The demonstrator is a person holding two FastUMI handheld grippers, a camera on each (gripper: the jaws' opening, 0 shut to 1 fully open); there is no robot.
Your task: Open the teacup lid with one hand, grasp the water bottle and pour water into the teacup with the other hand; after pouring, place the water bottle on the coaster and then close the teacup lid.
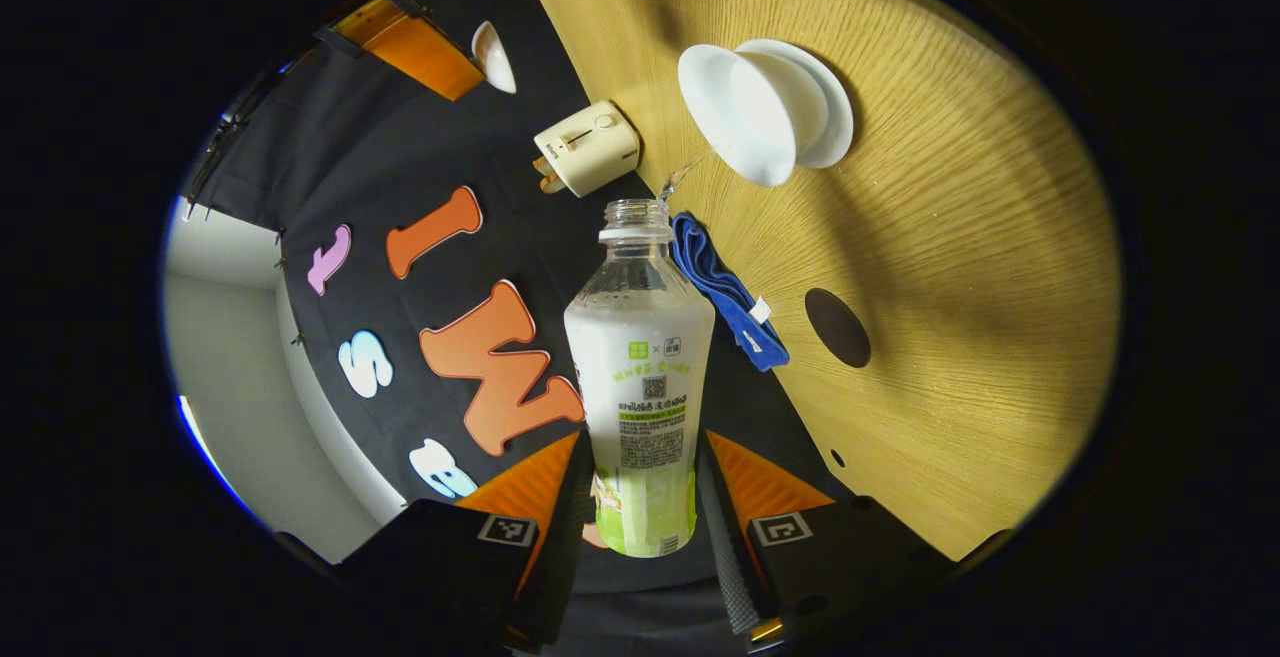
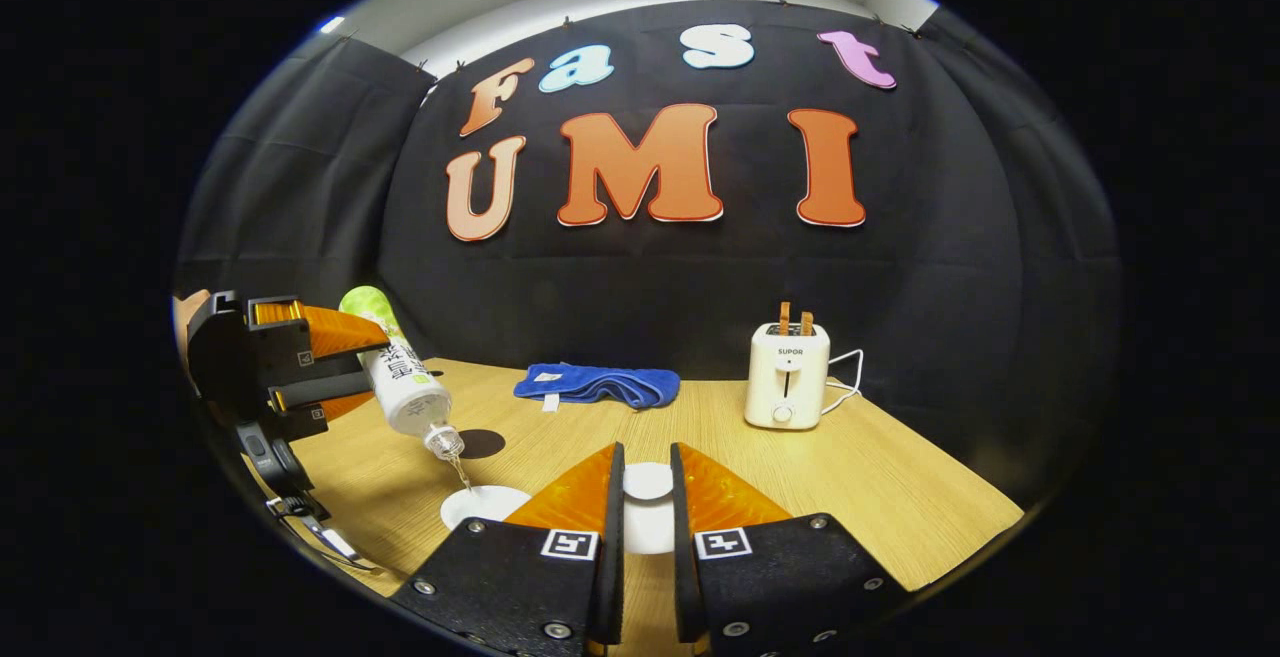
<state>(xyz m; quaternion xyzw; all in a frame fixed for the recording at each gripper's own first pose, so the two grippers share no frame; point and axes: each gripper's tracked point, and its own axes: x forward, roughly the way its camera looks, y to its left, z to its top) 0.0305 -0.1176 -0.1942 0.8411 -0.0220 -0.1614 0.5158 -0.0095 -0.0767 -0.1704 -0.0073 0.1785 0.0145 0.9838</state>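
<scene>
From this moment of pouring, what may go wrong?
1. The water bottle is tilted in the left claw and its thin stream falls near the rim of the teacup, so water may spill on the table.
2. The right claw holds the lid close beside the cup; a small drift may put it under the stream.
3. The coaster lies near the blue cloth, so the bottle might snag it when set down.
</scene>
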